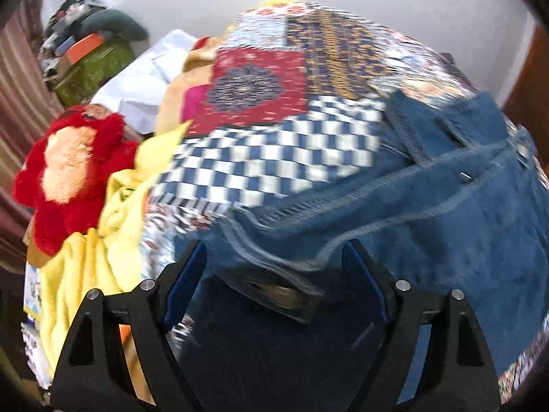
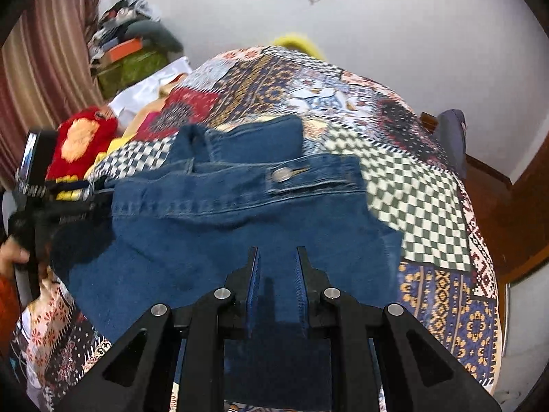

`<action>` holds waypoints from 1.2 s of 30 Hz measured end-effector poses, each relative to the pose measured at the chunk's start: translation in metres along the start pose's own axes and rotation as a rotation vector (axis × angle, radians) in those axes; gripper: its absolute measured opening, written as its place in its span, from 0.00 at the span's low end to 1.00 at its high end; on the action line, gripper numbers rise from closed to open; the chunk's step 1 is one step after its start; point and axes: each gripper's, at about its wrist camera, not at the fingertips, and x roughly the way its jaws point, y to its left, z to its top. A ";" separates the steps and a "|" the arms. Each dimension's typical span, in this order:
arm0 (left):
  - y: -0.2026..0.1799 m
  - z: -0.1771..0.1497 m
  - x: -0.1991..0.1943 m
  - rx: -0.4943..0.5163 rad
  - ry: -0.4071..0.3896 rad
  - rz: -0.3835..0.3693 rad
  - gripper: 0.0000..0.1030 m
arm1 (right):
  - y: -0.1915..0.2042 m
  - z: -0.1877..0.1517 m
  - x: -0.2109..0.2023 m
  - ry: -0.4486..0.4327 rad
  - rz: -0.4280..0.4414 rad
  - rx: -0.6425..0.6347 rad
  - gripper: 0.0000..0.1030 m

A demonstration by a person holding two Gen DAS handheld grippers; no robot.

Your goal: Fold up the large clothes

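**Jaws at the blue denim jacket on the bed**

The jaws of the left gripper [image 1: 274, 274] stand wide apart, one on each side of a cuff with a metal button. They do not press on it. The jaws of the right gripper [image 2: 276, 278] are close together and pinch a fold of the same blue cloth.

The cloth is a big blue denim jacket [image 2: 240, 213]. It lies spread on the patchwork bedspread with blue-and-white checks and red squares [image 2: 429, 189]. In the right wrist view a band of the jacket with a round silver button [image 2: 282, 174] runs across the middle. The left gripper shows at the left edge of that view, at the jacket's left end, with a hand [image 2: 12, 252] holding it.

At the far left of the bed sits a fluffy red and peach soft toy [image 1: 68, 168]. A yellow cloth [image 1: 89, 264] lies crumpled just beside it. Behind them is a white cloth [image 1: 144, 79], and a pile of things [image 1: 89, 51] stands by the striped curtain [image 1: 17, 79].
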 end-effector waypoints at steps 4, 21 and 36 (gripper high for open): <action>0.026 0.008 0.017 -0.089 0.042 -0.025 0.81 | 0.019 -0.004 0.025 0.081 0.089 -0.024 0.14; 0.031 0.045 0.016 -0.039 -0.029 0.140 0.83 | -0.026 0.035 0.057 0.030 -0.123 0.059 0.14; 0.014 -0.076 -0.029 0.103 0.095 -0.032 0.83 | 0.065 -0.025 0.065 0.177 0.004 -0.241 0.14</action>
